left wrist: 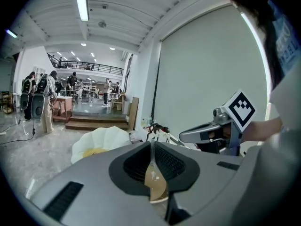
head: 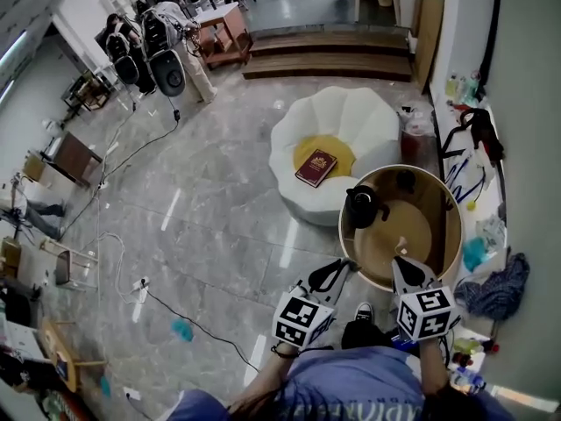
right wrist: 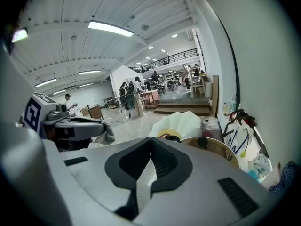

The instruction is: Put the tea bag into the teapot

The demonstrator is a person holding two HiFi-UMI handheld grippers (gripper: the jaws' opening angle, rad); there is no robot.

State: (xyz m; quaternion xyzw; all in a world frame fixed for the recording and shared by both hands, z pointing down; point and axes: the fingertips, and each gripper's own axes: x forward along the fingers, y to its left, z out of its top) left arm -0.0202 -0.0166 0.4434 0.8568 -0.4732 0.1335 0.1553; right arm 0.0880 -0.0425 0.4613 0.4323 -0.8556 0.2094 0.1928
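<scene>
Bright, even indoor light, with heavy fisheye bending in both gripper views

A strip light (left wrist: 82, 4) is burning out to pure white in the left gripper view, and a ceiling tube (right wrist: 110, 28) is doing the same in the right gripper view. The polished floor (head: 219, 217) is throwing back pale streaks of glare. Both gripper views are darkening to black at the corners and bowing straight lines. The left gripper (left wrist: 151, 144) and right gripper (right wrist: 150, 140) are looking soft near the lens, with shadow pooling behind the jaws
</scene>
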